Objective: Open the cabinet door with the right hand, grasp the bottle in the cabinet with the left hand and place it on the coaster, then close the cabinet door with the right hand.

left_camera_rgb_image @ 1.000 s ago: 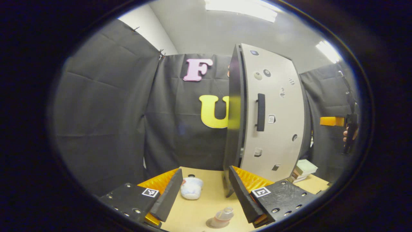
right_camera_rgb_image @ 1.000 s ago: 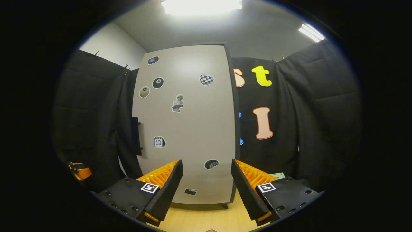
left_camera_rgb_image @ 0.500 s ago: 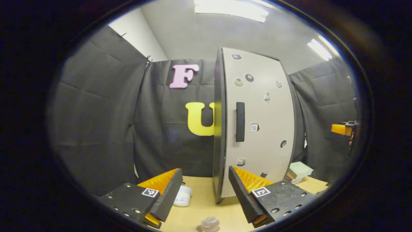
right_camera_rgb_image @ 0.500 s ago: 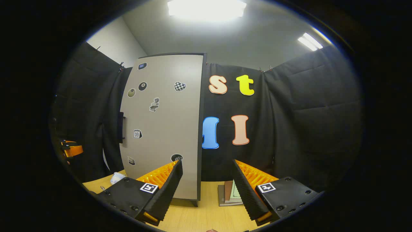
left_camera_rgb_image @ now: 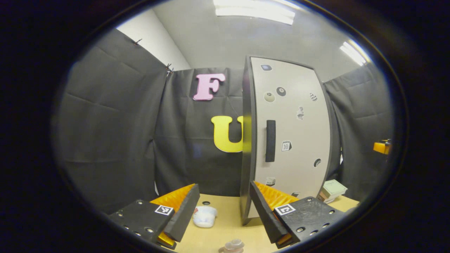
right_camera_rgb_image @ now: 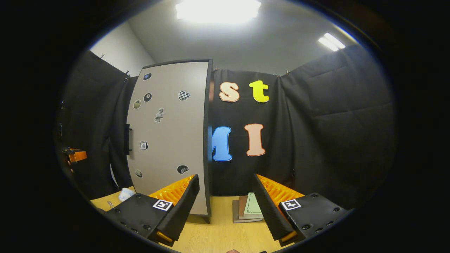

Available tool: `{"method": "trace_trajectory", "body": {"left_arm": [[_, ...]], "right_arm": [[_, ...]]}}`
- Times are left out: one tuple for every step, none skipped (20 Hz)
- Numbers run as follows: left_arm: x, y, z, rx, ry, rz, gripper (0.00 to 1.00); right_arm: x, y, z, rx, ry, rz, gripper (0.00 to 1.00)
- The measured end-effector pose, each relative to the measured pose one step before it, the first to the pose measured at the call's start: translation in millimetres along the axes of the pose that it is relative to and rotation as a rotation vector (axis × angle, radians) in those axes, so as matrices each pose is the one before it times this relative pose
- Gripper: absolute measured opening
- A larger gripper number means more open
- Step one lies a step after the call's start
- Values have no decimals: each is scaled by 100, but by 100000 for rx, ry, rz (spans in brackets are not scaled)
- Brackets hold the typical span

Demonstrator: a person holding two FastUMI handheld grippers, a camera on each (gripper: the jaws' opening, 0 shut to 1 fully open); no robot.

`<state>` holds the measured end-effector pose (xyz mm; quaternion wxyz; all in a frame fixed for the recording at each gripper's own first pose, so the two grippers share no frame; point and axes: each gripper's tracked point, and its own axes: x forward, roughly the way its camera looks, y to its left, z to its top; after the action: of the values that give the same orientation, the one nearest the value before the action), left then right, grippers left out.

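The tall cabinet [left_camera_rgb_image: 291,133] stands on the wooden table with its pale, stickered door flat against the dark body and its black handle [left_camera_rgb_image: 270,140] facing me. A small clear bottle [left_camera_rgb_image: 235,245] stands upright at the bottom edge of the left gripper view, on a round coaster [left_camera_rgb_image: 222,250]. My left gripper [left_camera_rgb_image: 223,211] hangs open above and behind the bottle, holding nothing. My right gripper [right_camera_rgb_image: 225,207] is open too, back from the cabinet door [right_camera_rgb_image: 168,137] and off its right edge.
A crumpled white cloth [left_camera_rgb_image: 205,216] lies left of the cabinet's foot. A stack of books [right_camera_rgb_image: 249,210] lies on the table [right_camera_rgb_image: 218,235] right of the cabinet. Black cloth walls close the booth behind and at both sides.
My right gripper has drawn back from the door and swung right, so the cabinet now sits left in its view. The left gripper has shifted slightly; the bottle sits lower in its view.
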<state>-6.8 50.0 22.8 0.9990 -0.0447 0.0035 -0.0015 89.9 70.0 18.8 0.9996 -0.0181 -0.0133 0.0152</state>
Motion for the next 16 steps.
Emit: {"method": "trace_trajectory", "body": {"left_arm": [[-160,421,215,923,-60,803,89],[-195,296,109,685,-180,775,87],[-53,152,196,360,-132,392,87],[-71,101,151,148,-99,354,87],[-83,123,203,111,-308,220,87],[-83,-38,235,121,-272,71,87],[19,-122,222,205,-522,-231,87],[101,-185,211,321,-252,-52,87],[72,-119,140,443,-29,-108,87],[-99,-114,-42,398,-123,-92,87],[-79,-78,81,316,61,-174,87],[-23,-104,-32,156,41,12,87],[-144,26,38,-164,15,68,87],[-32,33,-20,-461,44,48,87],[-1,59,57,-514,37,-20,87],[-127,200,1,-243,-13,302,87]], "right_arm": [[-107,-433,66,127,-262,-703,96],[-72,-419,118,302,-141,-427,96],[-28,-100,126,716,-401,-113,96],[87,48,127,620,-144,507,96],[56,69,23,349,-39,270,96],[110,-43,-81,-12,70,301,96],[43,97,-42,-275,239,459,96],[385,291,-75,-347,254,616,96],[159,160,-14,-284,57,673,96],[33,220,-55,-394,392,736,96],[35,166,62,-537,-12,383,96],[-65,105,61,-651,-228,129,96],[-71,173,70,-584,-294,175,96],[-12,99,76,-385,22,138,96],[-78,136,37,-168,-18,357,96],[6,124,24,-76,76,114,96]]}}
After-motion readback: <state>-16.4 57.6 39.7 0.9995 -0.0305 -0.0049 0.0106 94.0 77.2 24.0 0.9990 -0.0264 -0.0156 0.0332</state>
